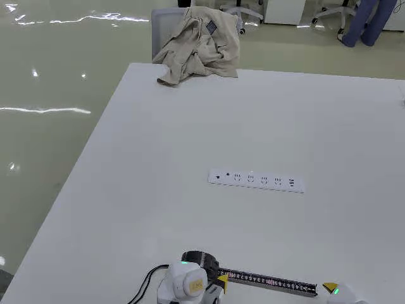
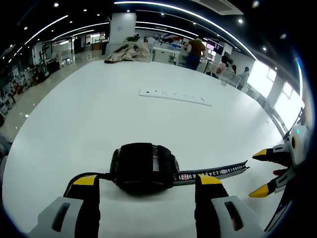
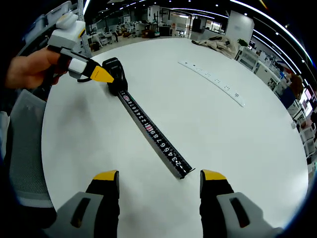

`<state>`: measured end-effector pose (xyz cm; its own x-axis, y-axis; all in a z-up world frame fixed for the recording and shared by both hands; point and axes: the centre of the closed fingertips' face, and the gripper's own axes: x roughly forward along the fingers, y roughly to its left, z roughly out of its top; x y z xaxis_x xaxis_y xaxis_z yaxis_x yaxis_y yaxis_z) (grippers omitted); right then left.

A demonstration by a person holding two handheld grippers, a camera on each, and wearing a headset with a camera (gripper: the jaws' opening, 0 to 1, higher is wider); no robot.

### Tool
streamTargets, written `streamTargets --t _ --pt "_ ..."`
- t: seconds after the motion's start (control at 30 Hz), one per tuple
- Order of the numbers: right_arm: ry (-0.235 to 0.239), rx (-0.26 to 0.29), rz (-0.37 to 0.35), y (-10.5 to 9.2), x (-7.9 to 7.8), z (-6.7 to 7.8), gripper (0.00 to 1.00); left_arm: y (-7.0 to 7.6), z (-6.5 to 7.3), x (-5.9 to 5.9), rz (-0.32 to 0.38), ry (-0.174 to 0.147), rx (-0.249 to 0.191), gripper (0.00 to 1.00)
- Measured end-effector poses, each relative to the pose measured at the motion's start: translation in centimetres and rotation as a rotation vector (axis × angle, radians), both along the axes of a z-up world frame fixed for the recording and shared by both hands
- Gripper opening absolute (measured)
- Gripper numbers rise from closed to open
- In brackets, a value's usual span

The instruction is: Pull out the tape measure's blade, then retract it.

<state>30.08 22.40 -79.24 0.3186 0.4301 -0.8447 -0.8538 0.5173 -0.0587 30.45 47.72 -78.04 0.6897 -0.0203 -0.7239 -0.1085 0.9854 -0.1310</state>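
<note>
Left gripper view: left gripper (image 2: 148,180) is standing wide, both yellow tips showing gaps to the black tape measure case (image 2: 143,163), which is lying on the white table (image 2: 74,109) low in the frame between and just ahead of them; the jaws are bracketing it, not clamping. Right gripper (image 3: 159,175) is likewise standing wide, closing on nothing, with the hooked end of the blade (image 3: 151,131) lying flat just ahead, between its tips. The blade is running from that end up and left to the case. Judged risk: with neither end held, the blade may be snapping back by itself if its lock is off, whipping the hook home or dragging the case; a pinch missing the thin hook could be skidding it sideways. Right gripper view is giving the blade's printed numerals and the hand (image 3: 27,67) carrying the left gripper, which the head view is cropping at its lower edge. Head view is giving the layout beyond: a power strip (image 1: 256,180) mid-frame, and a beige jacket (image 1: 199,41) draped over a chair at the top.
</note>
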Motion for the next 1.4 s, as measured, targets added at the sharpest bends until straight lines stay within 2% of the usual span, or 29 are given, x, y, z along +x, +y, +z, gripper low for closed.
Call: streamTargets --t 0.23,0.43,0.63,0.8,1.13,1.4 --pt "0.009 -0.028 0.061 -0.3 0.6 -0.4 0.65 0.2 -0.1 0.4 0.012 -0.001 -0.002 0.75" --pt "0.018 -0.065 0.147 -0.4 1.0 -1.2 0.6 0.4 -0.4 0.9 0.018 0.002 -0.006 0.74" --pt "0.039 -0.082 0.191 -0.6 1.4 -1.8 0.59 0.5 -0.4 1.3 0.018 0.002 -0.005 0.73" --pt "0.062 -0.102 0.267 -0.8 1.3 -2.3 0.56 0.6 -0.6 1.6 0.018 0.004 -0.007 0.72" --pt "0.08 -0.112 0.333 -1.1 2.2 -2.6 0.47 0.7 -1.1 1.8 0.015 0.011 -0.004 0.7" --pt "0.101 -0.151 0.404 -1.3 2.8 -2.9 0.43 0.9 -1.3 1.8 0.019 0.017 -0.006 0.68"
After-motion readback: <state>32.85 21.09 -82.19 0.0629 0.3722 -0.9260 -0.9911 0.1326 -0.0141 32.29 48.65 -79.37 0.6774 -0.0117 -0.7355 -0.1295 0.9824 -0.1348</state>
